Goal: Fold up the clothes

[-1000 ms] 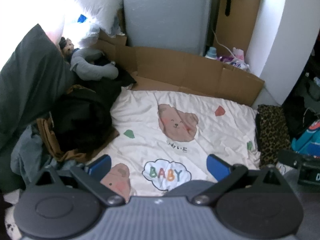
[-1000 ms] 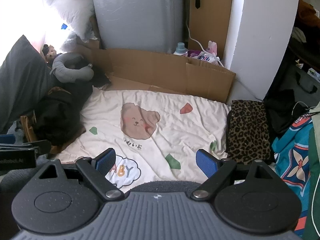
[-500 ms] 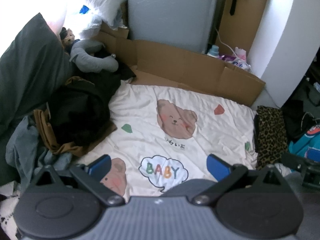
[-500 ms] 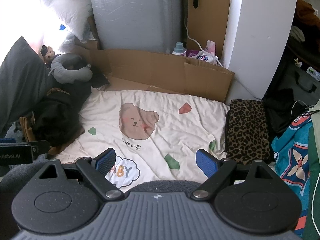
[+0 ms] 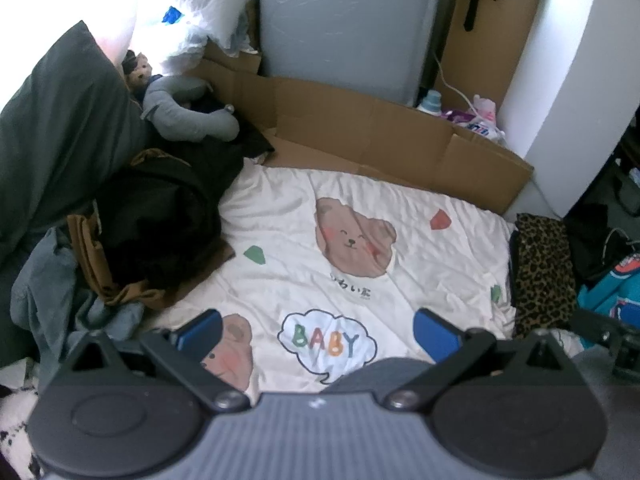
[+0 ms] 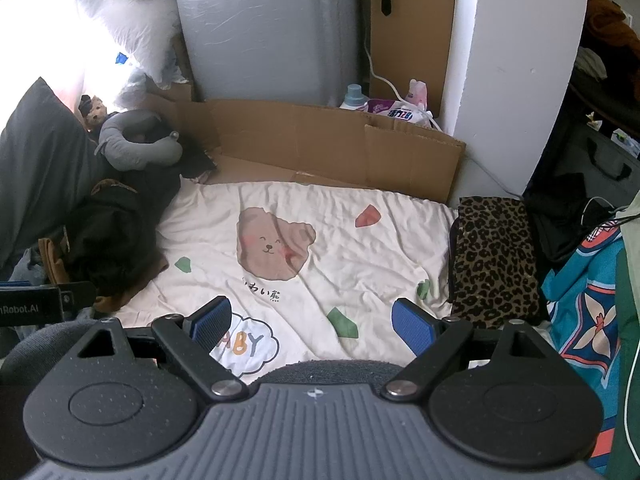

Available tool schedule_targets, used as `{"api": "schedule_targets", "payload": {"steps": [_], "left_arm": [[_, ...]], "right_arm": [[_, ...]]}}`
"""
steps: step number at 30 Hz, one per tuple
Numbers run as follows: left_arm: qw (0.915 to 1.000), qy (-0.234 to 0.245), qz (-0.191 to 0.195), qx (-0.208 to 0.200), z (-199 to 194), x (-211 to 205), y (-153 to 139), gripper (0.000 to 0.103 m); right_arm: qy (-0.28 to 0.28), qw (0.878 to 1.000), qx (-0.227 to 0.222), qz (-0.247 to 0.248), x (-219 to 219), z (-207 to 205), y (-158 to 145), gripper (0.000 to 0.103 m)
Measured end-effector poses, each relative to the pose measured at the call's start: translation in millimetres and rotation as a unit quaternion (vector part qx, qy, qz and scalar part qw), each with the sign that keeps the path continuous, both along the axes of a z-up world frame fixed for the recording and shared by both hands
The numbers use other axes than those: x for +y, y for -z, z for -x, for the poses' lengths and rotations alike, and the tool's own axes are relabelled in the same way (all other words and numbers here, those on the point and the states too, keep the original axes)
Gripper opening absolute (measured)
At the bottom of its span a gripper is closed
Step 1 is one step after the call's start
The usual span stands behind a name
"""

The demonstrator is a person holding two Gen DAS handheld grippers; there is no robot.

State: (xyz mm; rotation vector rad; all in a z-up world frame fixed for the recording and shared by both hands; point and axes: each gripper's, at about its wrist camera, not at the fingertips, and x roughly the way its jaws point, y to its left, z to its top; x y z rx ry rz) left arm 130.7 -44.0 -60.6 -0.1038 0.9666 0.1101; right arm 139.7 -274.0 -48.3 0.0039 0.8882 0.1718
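Blue pads tip both sets of tongs, and both stand wide apart with nothing between them: the left gripper (image 5: 318, 334) and the right gripper (image 6: 312, 320) each hang above the near edge of a cream blanket (image 5: 288, 224) printed with brown bears and a "BABY" cloud (image 5: 326, 342). The blanket lies spread flat, lightly creased, and bare of any garment in its middle. The clothes to be folded sit in a heap of dark clothes (image 5: 160, 220) at the blanket's left edge, black fabric on top with tan and grey-blue pieces under and beside it, overlapping the blanket's border. Behind the heap rest a grey neck pillow (image 5: 188, 116) and a large dark pillow (image 5: 60, 140). At the blanket's right edge lies a folded leopard-print cloth (image 6: 496, 264), just touching it. A flattened cardboard sheet (image 6: 332, 144) stands along the far side, with a grey appliance (image 6: 268, 32) behind it.
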Motion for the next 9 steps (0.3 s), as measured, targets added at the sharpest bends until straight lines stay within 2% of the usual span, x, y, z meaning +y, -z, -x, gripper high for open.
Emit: {"api": "schedule_targets", "payload": {"steps": [9], "left_arm": [[1.0000, 0.000, -0.004, -0.001, 1.3, -1.5, 0.2, 0.103]], "right_arm": [[0.001, 1.000, -0.001, 0.001, 0.1, 0.7, -0.4, 0.092]]}}
